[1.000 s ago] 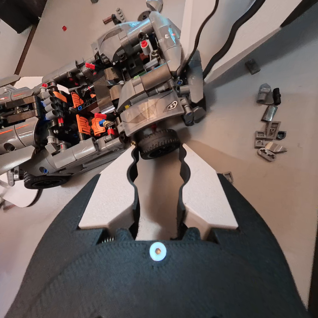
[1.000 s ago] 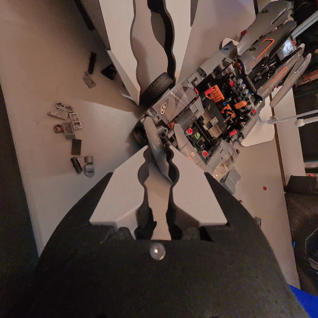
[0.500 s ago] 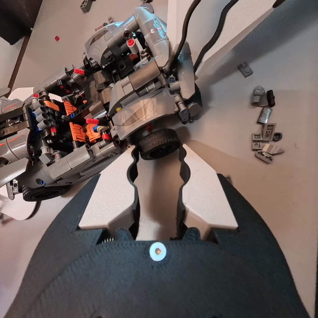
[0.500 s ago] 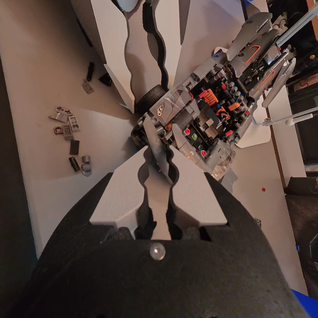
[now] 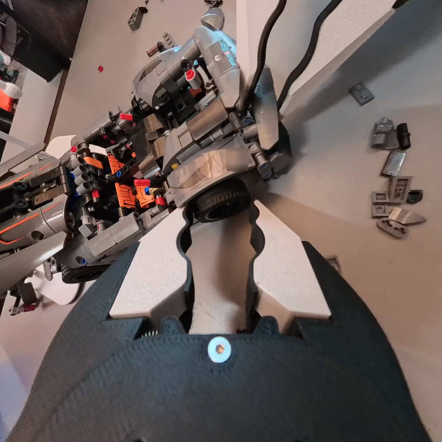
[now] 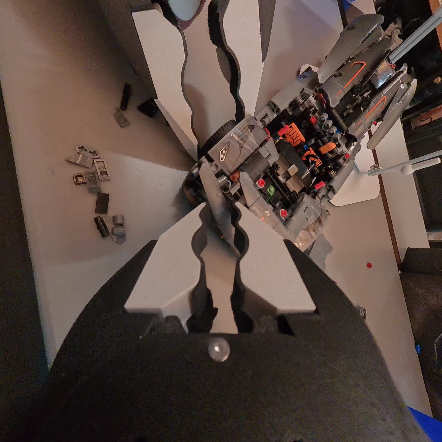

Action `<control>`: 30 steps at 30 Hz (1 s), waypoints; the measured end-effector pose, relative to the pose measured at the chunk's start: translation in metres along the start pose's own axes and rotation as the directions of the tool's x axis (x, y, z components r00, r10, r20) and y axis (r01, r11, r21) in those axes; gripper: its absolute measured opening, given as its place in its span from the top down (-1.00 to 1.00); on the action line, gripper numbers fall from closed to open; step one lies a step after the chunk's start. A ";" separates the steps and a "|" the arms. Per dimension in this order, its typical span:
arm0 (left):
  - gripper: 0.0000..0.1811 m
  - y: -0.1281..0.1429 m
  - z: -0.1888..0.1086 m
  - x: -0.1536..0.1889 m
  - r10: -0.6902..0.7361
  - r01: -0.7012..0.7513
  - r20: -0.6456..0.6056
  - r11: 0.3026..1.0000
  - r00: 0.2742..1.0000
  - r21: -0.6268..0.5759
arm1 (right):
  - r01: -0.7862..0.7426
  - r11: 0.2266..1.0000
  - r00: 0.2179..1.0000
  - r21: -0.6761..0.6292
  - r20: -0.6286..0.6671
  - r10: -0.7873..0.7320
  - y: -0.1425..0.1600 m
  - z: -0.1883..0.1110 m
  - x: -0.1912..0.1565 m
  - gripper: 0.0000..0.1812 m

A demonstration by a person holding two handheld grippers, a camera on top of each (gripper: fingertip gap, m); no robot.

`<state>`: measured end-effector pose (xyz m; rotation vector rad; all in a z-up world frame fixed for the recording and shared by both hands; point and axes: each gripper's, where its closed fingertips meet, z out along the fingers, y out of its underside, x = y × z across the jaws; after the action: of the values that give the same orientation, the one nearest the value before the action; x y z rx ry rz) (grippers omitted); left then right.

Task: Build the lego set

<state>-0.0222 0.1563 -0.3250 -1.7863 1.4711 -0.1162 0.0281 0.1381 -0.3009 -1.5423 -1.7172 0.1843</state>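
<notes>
Left wrist view shows the left gripper [image 5: 220, 210] with its jaws set around the front wheel [image 5: 221, 203] of a grey toy car [image 5: 167, 155], one fingertip at each side of the tyre; whether they press on it I cannot tell. The car stretches from the wheel toward nine o'clock across a pale table [image 5: 358, 275], with orange and red parts showing in its open middle. A cluster of loose grey pieces [image 5: 394, 191] lies at three o'clock from the wheel, well apart from the car. A small red piece [image 5: 100, 69] sits alone at eleven o'clock.

Right wrist view shows the right gripper [image 6: 221, 205] closed on a grey panel [image 6: 215, 198] at the car's nose [image 6: 275, 167], the panel running down between its fingers. The left gripper [image 6: 215, 134] comes in from twelve o'clock, its tips at the wheel [image 6: 217, 137]. The loose pieces [image 6: 95, 181] lie at nine o'clock.
</notes>
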 end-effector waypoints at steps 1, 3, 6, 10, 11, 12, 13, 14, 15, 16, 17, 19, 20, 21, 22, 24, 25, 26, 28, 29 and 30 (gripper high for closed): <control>0.51 0.000 0.000 0.000 0.000 0.000 0.000 1.000 1.000 -0.003 | 0.000 1.000 1.000 -0.001 0.000 0.000 0.000 0.000 0.000 0.85; 0.51 0.000 0.000 0.000 -0.010 0.010 -0.010 1.000 1.000 -0.007 | -0.001 1.000 1.000 -0.001 0.001 0.001 0.001 0.001 0.000 0.85; 0.50 0.001 -0.001 0.001 -0.014 0.014 -0.018 1.000 1.000 -0.006 | 0.000 1.000 1.000 0.001 0.000 0.000 0.001 0.001 0.000 0.85; 0.45 0.002 -0.005 0.000 -0.018 0.018 -0.011 1.000 1.000 0.001 | -0.010 1.000 1.000 0.006 0.000 0.010 0.000 0.001 0.002 0.85; 0.45 0.003 -0.006 -0.001 -0.015 0.015 -0.005 1.000 1.000 -0.009 | -0.010 1.000 1.000 0.006 -0.002 0.010 0.000 0.001 0.002 0.85; 0.42 0.006 -0.006 -0.002 -0.013 0.013 0.004 1.000 1.000 -0.024 | -0.010 1.000 1.000 0.005 -0.003 0.010 0.001 0.001 0.002 0.85; 0.40 0.008 -0.007 -0.002 -0.015 0.015 0.006 0.999 1.000 -0.033 | -0.010 1.000 1.000 0.005 -0.003 0.010 0.001 0.001 0.002 0.85; 0.39 0.009 -0.008 -0.002 -0.019 0.020 0.012 0.999 1.000 -0.037 | -0.011 1.000 1.000 0.005 -0.001 0.011 0.002 0.001 0.002 0.85; 0.38 0.009 -0.009 -0.001 -0.019 0.020 0.015 0.999 1.000 -0.040 | -0.011 1.000 1.000 0.003 0.001 0.011 0.002 0.001 0.002 0.85; 0.39 0.008 -0.010 0.000 -0.015 0.016 0.019 0.999 1.000 -0.034 | -0.009 1.000 1.000 0.002 0.001 0.009 0.002 0.002 0.002 0.85; 0.39 0.006 -0.011 0.001 -0.010 0.011 0.022 0.999 1.000 -0.031 | -0.008 1.000 1.000 0.002 0.002 0.008 0.002 0.002 0.001 0.85; 0.38 0.003 -0.011 0.004 -0.009 0.010 0.023 1.000 1.000 -0.027 | -0.007 1.000 1.000 0.004 0.001 0.007 0.002 0.002 0.001 0.85; 0.39 0.002 -0.011 0.005 -0.014 0.015 0.020 1.000 1.000 -0.027 | -0.008 1.000 1.000 0.004 0.000 0.008 0.002 0.002 0.002 0.85; 0.38 0.002 -0.009 0.005 -0.021 0.022 0.025 0.999 0.999 -0.030 | -0.010 1.000 1.000 0.005 0.000 0.010 0.002 0.002 0.002 0.85; 0.41 0.003 -0.008 0.003 -0.024 0.025 0.043 0.999 0.999 -0.040 | -0.011 1.000 1.000 0.006 0.000 0.011 0.002 0.002 0.002 0.85; 0.51 0.004 -0.004 0.001 -0.012 0.015 0.060 0.999 0.998 -0.050 | -0.011 1.000 1.000 0.006 0.000 0.011 0.002 0.002 0.002 0.85; 0.53 0.004 -0.003 0.000 0.002 0.002 0.074 0.999 0.997 -0.052 | -0.010 1.000 1.000 0.005 -0.002 0.010 0.002 0.002 0.002 0.85; 0.54 0.003 -0.003 0.000 0.013 -0.009 0.081 0.998 0.997 -0.055 | -0.010 1.000 1.000 0.005 -0.003 0.010 0.002 0.002 0.002 0.85; 0.56 0.003 -0.002 -0.002 0.026 -0.021 0.097 0.998 0.995 -0.055 | -0.013 1.000 1.000 0.009 -0.001 0.013 0.002 0.001 0.002 0.85; 0.64 0.003 -0.003 -0.005 0.021 -0.016 0.106 0.999 0.994 -0.046 | -0.013 1.000 1.000 0.009 -0.001 0.013 0.002 0.001 0.002 0.85; 0.65 0.003 -0.003 -0.006 0.007 -0.004 0.094 0.999 0.996 -0.034 | -0.013 1.000 1.000 0.009 -0.001 0.013 0.002 0.002 0.002 0.85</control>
<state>-0.0280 0.1596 -0.3220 -1.7897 1.4183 -0.0042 0.0284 0.1413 -0.3018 -1.5470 -1.7035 0.1979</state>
